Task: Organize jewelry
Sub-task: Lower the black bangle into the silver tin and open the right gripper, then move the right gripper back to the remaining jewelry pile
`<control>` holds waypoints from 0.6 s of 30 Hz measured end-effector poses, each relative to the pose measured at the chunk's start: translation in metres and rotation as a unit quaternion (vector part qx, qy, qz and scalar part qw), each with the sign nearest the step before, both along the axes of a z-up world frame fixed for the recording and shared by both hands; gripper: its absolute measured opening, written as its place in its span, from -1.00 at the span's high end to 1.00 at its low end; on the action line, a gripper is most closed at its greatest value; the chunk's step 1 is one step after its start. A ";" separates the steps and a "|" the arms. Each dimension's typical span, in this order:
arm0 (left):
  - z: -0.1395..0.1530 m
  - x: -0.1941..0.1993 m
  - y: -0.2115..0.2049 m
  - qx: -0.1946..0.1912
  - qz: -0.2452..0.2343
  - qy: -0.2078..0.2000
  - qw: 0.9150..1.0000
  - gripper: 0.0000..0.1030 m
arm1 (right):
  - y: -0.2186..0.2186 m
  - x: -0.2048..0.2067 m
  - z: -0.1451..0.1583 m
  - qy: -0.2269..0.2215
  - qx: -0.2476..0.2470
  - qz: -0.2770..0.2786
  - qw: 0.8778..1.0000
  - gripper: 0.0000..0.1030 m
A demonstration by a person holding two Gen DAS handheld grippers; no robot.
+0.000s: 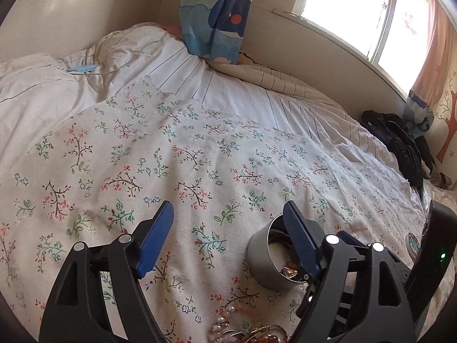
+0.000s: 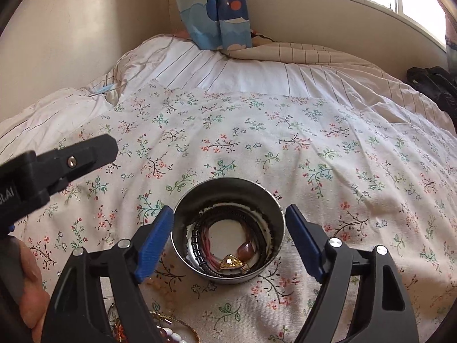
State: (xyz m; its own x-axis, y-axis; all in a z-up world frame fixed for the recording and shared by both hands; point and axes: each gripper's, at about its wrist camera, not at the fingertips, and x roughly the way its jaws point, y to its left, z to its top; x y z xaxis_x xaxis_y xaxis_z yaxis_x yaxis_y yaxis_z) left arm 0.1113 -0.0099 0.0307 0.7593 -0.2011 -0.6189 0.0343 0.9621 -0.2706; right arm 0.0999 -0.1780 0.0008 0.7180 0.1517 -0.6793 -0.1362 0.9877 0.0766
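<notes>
Two hand-held grippers hover over a bed, both angled downward. The right hand-held gripper (image 2: 228, 237) has its blue fingers (image 2: 155, 243) spread wide on either side of a round metal tin (image 2: 228, 200), not pressing on it. The left hand-held gripper (image 1: 228, 234) is also wide and holds nothing; its right finger stands in front of the tin's rim. A hand (image 2: 31, 291) grips its handle at the left edge of the right wrist view.

The tin stands upright on a floral bedsheet (image 1: 200, 148), with open cloth stretching away toward striped bedding (image 1: 228, 91), a wall and a window (image 1: 348, 3). A dark bag (image 1: 400, 143) lies at the far right.

Inside the tin lie coiled dark and red cords, a yellow triangular gem pendant (image 2: 230, 261) and a reddish stone (image 2: 247, 248). Loose beaded jewelry (image 1: 242, 325) sits on the sheet near the tin, at the near edge.
</notes>
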 end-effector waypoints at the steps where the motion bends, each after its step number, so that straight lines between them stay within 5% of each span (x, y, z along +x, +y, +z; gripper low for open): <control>1: 0.000 -0.001 0.000 0.001 0.001 0.000 1.000 -0.49 | -0.003 -0.002 0.003 -0.002 -0.001 -0.005 1.000 -0.52; 6: -0.002 -0.012 -0.001 0.011 -0.001 0.007 1.000 -0.49 | -0.019 -0.025 0.015 -0.005 0.003 -0.033 0.999 -0.60; 18: -0.015 -0.083 0.000 0.122 -0.030 0.017 0.992 -0.64 | -0.029 -0.108 0.008 0.028 0.015 -0.032 0.999 -0.71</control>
